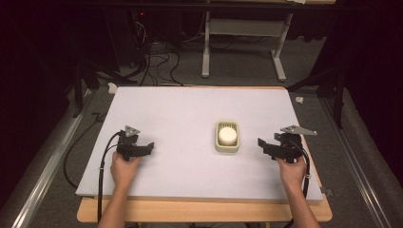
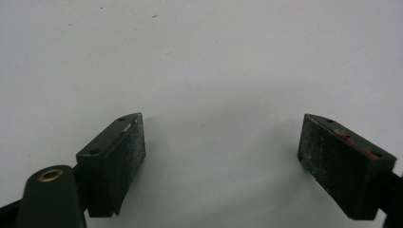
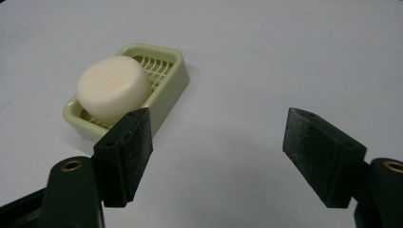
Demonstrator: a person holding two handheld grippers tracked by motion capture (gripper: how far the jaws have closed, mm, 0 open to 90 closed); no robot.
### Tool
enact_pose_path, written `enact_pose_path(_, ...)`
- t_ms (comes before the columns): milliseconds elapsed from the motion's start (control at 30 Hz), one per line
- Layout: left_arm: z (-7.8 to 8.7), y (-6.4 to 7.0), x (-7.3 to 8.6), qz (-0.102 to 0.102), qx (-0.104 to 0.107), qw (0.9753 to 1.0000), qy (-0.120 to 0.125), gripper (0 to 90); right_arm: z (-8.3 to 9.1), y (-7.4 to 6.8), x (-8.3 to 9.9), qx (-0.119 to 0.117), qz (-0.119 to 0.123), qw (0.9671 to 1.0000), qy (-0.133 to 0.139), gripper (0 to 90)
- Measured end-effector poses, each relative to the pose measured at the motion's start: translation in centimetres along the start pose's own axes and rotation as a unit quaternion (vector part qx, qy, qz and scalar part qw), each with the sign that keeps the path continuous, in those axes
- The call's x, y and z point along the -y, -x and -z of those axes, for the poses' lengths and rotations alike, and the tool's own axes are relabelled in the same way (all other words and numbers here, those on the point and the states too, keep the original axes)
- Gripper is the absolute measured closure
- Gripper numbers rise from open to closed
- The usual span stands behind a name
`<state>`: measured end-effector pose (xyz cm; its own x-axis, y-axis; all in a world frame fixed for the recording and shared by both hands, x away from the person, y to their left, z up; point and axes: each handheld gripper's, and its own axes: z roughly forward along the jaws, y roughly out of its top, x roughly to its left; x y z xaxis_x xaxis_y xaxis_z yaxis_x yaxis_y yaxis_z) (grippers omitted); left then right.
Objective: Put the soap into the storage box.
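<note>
Looks like the very start: nothing gripped yet. Left gripper (image 1: 151,145) well left of the soap dish (image 1: 227,145), jaws wide apart over bare white table (image 1: 190,109). Right gripper (image 1: 261,142) just right of the dish, jaws likewise spread, empty. Round, smooth, cream soap (image 3: 111,85) resting in the dish, pale green slatted plastic. Likely next: right jaws closing in around the soap.
</note>
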<state>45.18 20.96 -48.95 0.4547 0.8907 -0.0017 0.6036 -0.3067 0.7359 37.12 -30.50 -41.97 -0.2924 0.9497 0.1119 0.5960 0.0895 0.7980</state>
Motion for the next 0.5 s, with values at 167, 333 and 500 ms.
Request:
enact_pose_path(167,0.0,0.0,0.0,0.000,0.000,1.0000,0.000,16.6,-0.1,0.2,0.6,0.001,-0.004,1.0000,-0.005,25.9)
enact_pose_path(333,0.0,0.0,0.0,0.000,0.000,1.0000,0.000,16.6,-0.4,0.4,1.1,0.003,-0.009,0.9999,-0.012,25.9)
enact_pose_path(500,0.0,0.0,0.0,0.000,0.000,1.0000,0.000,16.5,-0.7,0.5,1.4,0.005,-0.011,0.9998,-0.019,26.0)
